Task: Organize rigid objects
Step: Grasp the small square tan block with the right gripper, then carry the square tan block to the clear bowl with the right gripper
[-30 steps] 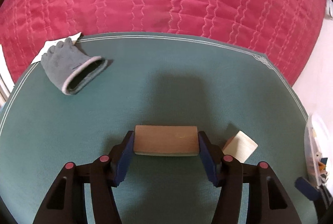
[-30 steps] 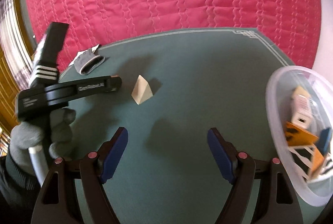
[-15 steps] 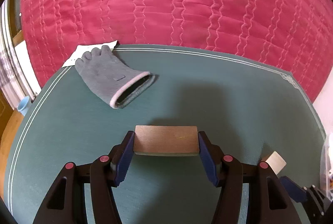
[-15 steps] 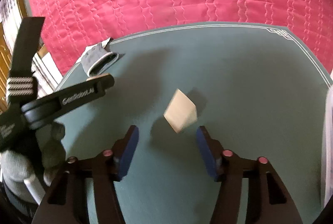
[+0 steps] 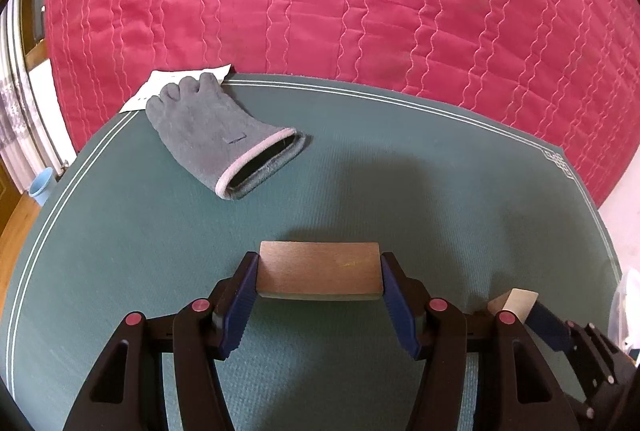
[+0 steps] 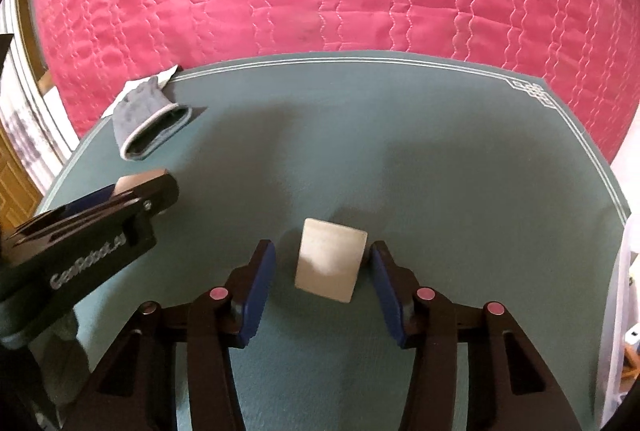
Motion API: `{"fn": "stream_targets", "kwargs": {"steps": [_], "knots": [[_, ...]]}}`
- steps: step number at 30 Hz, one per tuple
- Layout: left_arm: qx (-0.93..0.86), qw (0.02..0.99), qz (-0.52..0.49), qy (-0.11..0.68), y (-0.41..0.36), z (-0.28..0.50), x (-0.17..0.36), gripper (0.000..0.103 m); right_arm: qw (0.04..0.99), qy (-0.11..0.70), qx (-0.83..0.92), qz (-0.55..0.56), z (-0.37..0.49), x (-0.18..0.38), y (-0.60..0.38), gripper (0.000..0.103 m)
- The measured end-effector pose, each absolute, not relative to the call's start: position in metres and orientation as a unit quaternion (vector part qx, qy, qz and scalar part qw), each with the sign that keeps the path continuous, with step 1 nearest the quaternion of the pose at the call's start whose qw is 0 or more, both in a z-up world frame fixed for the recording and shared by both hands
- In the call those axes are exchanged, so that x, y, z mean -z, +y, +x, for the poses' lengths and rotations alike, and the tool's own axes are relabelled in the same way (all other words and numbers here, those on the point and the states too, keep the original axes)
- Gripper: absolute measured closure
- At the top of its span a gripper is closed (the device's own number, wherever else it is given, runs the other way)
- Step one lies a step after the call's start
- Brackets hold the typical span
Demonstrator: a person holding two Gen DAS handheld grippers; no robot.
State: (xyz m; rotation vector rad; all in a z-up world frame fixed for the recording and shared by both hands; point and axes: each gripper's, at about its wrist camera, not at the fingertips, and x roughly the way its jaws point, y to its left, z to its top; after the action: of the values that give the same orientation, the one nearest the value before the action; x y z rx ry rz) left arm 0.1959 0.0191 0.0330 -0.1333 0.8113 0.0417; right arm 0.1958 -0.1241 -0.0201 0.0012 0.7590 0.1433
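Note:
My left gripper [image 5: 319, 277] is shut on a brown rectangular wooden block [image 5: 319, 274] and holds it above the green mat [image 5: 360, 191]. In the right wrist view my right gripper [image 6: 322, 263] is open, its blue pads on either side of a pale wooden block [image 6: 330, 265] that lies on the mat; the right pad is close to the block, the left pad stands apart. That pale block also shows in the left wrist view [image 5: 516, 303] at the lower right. The left gripper shows at the left of the right wrist view [image 6: 92, 227].
A grey glove [image 5: 220, 139] lies on a white paper [image 5: 160, 87] at the mat's far left corner. A quilted pink bedspread [image 5: 360, 11] lies beyond the mat. A clear plastic container's rim [image 6: 618, 311] is at the right edge. A blue cup [image 5: 40, 187] stands on the floor at left.
My right gripper has moved left and forward to the pale block, which now lies between its pads, and has narrowed. My left gripper has swung left with the brown block; the glove looks closer.

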Motion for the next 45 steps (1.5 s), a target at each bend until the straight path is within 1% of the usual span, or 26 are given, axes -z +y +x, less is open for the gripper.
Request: {"fn": "stream_targets", "kwargs": {"steps": [1,2,9,24,39,45], "knots": [[-0.02,0.917,-0.065,0.394,0.019,0.196,-0.033,0.041,0.927,0.37,-0.065,-0.003,0.197,0.02,-0.124,0.062],[-0.019,0.917,-0.064,0.394,0.018,0.195,-0.033,0.041,0.927,0.37,-0.058,-0.007,0.197,0.02,-0.125,0.068],[-0.016,0.917,-0.063,0.393,0.017,0.194,-0.032,0.041,0.927,0.369,-0.066,0.005,0.186,0.02,-0.14,0.068],[0.017,0.919,-0.046,0.39,-0.004,0.184,-0.034,0.041,0.935,0.348,-0.058,0.04,0.117,0.01,-0.19,0.068],[0.047,0.922,-0.015,0.383,-0.033,0.171,-0.035,0.041,0.952,0.295,0.032,0.078,0.066,-0.023,-0.285,0.068],[0.057,0.923,-0.004,0.38,-0.042,0.165,-0.036,0.041,0.951,0.285,0.071,0.098,0.058,-0.028,-0.32,0.068]]}}
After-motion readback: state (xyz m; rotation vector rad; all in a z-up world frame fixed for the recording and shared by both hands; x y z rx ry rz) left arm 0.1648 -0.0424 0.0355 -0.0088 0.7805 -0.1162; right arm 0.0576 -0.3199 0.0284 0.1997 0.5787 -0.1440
